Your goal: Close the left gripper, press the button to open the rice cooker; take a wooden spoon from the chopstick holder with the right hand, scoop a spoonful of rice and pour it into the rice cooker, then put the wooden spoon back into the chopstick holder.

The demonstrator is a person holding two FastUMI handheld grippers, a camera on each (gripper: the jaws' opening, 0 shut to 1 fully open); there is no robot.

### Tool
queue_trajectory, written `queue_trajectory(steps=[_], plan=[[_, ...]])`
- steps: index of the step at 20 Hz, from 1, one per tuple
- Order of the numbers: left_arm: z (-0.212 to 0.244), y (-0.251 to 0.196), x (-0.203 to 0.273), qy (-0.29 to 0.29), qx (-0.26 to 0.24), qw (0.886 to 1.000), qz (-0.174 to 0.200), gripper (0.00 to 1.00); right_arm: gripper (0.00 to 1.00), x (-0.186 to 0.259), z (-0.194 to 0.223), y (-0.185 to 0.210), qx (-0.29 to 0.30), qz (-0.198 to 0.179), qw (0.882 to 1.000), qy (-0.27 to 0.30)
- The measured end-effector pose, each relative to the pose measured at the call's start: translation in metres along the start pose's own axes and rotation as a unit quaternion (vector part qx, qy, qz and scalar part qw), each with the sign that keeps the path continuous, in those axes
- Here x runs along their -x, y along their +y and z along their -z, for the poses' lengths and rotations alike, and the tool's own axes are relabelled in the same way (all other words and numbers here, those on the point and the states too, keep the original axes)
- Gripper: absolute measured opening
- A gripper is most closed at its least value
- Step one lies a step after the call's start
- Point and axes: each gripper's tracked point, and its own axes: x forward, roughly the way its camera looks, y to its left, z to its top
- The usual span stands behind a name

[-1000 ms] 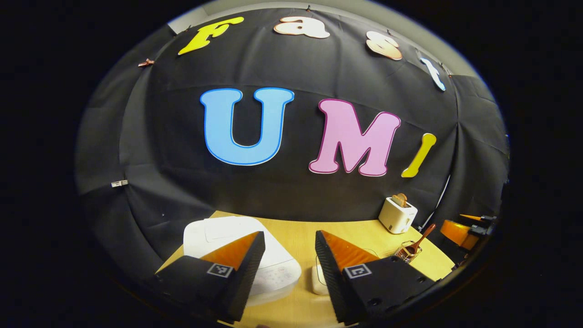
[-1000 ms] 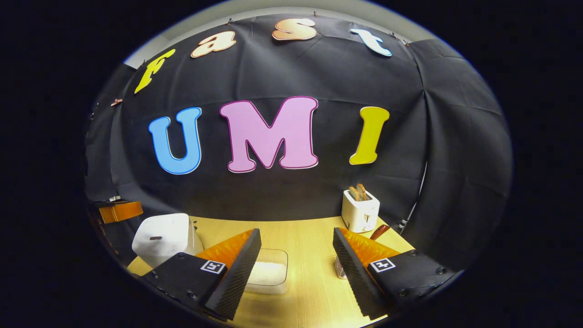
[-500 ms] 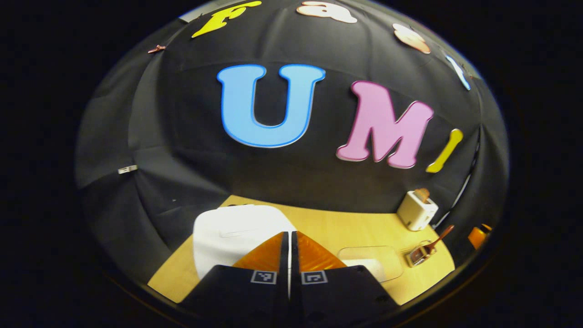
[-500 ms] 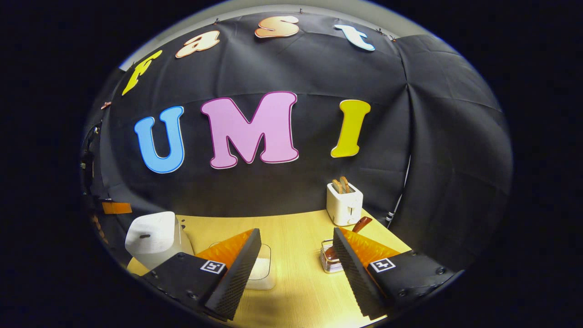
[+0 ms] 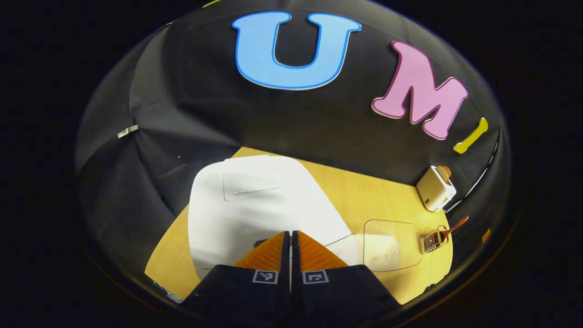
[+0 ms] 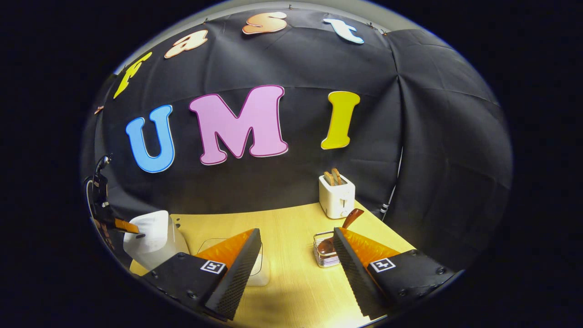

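Note:
In the left gripper view my left gripper (image 5: 290,234) is shut with nothing between its fingers, its tips just above the front edge of the white rice cooker (image 5: 255,200), whose lid is down. Right of the cooker lies a clear container of rice (image 5: 391,243), then a wire chopstick holder (image 5: 432,240) with a wooden spoon (image 5: 455,224). In the right gripper view my right gripper (image 6: 296,241) is open and empty above the table. The holder (image 6: 324,255) and spoon (image 6: 350,219) sit just left of its right finger. The cooker (image 6: 152,237) is at far left with the other gripper (image 6: 125,226) over it.
A white toaster (image 6: 337,196) with bread in its slots stands at the back right of the wooden table (image 6: 291,228), also in the left gripper view as the toaster (image 5: 435,189). The black cloth wall closes the back and sides. The rice container (image 6: 259,273) sits partly behind my left finger.
My left gripper closed, then dropped and tilted down over the cooker's front. My right gripper swung rightward, bringing the holder and spoon closer to its right finger.

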Motion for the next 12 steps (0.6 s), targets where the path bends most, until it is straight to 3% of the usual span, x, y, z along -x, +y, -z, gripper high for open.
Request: queue_trajectory(steps=[7, 12], plan=[[0.013, 0.0, -0.009, 0.033, 0.025, 0.999, -0.011, 0.06, 0.97, -0.006, 0.008, 0.003, 0.003, -0.003, 1.0, 0.014], [0.019, 0.001, -0.014, 0.074, -0.007, 0.996, -0.041, 0.06, 0.97, -0.011, 0.02, 0.009, -0.009, -0.008, 1.0, 0.029]])
